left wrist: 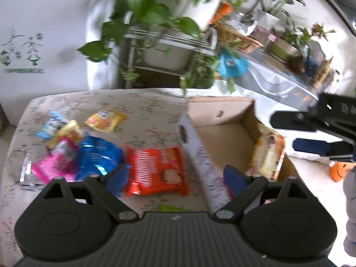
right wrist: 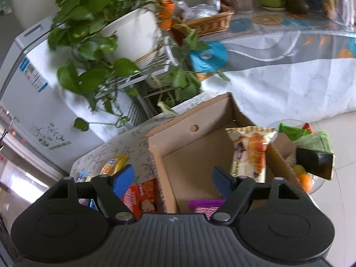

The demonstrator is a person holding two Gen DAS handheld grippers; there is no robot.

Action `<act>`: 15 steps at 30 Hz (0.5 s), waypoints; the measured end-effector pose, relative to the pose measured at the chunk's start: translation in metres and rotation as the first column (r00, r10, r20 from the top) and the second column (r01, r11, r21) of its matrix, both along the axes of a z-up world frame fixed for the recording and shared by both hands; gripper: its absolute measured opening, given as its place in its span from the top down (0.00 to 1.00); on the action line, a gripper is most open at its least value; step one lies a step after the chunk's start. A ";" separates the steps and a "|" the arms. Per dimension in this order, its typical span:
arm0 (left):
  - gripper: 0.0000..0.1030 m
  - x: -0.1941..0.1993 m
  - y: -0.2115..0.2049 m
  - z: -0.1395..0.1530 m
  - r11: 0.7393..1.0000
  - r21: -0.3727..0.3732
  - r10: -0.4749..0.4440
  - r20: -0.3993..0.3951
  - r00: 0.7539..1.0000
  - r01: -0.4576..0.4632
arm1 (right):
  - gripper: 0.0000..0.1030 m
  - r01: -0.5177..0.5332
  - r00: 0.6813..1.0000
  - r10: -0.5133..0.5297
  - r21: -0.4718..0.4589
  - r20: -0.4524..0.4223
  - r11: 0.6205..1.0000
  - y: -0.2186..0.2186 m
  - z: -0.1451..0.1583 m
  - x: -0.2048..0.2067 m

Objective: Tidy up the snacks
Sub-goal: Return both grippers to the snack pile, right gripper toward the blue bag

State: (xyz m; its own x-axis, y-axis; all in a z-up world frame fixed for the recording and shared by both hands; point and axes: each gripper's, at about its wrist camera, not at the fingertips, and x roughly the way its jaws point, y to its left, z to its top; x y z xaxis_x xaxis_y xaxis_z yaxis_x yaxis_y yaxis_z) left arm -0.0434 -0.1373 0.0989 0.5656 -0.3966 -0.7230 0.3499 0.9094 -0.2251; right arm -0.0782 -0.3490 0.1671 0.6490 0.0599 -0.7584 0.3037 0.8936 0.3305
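**Both tongs released over the snack table**

The left gripper (left wrist: 175, 176) hangs with its jaws spread wide and nothing between the blue pads. Just beyond its tips, on the flowered cloth (left wrist: 142, 111), lies the red pack (left wrist: 155, 171), flat and touching neither pad. To the left of that pad sits the blue pack (left wrist: 98, 155), overlapped at its left by a pink pack (left wrist: 55, 164) lying on a silvery wrapper. Further ahead and left are a yellow pack (left wrist: 66, 133), a pale blue one (left wrist: 50, 125) and, apart from them, an orange-yellow pack (left wrist: 104, 121).

Ahead and to the right of the left gripper stands the open cardboard box (left wrist: 222, 115). A croissant pack (left wrist: 269, 153) leans upright against its right wall, just beyond the right pad.

The right gripper (right wrist: 172, 180) is released too, jaws parted with no snack between them. It hovers over the near-left corner of the box (right wrist: 191, 151): the left pad is over the cloth outside the wall, the right pad over the box floor. Directly below its tips, inside the box at the near edge, lies a purple pack (right wrist: 205, 207). The croissant pack (right wrist: 251, 151) stands just beyond the right pad. The red pack (right wrist: 140, 198) shows under the left finger, outside the box.

In the left view the right gripper (left wrist: 296, 133) enters from the right edge above the box's right side, fingers parted.
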 end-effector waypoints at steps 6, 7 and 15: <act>0.10 0.014 0.037 0.000 0.998 0.015 0.068 -0.002 0.998 -0.068 | 0.18 -0.077 0.997 0.077 -0.018 0.006 0.997 0.021 -0.003 0.009; 0.10 0.016 0.042 0.000 0.997 0.016 0.075 -0.004 0.997 -0.075 | 0.18 -0.088 0.996 0.088 -0.020 0.003 0.996 0.024 -0.004 0.011; 0.10 0.036 0.086 -0.001 0.987 0.027 0.161 -0.020 0.987 -0.161 | 0.18 -0.176 0.984 0.176 -0.034 -0.003 0.984 0.050 -0.013 0.023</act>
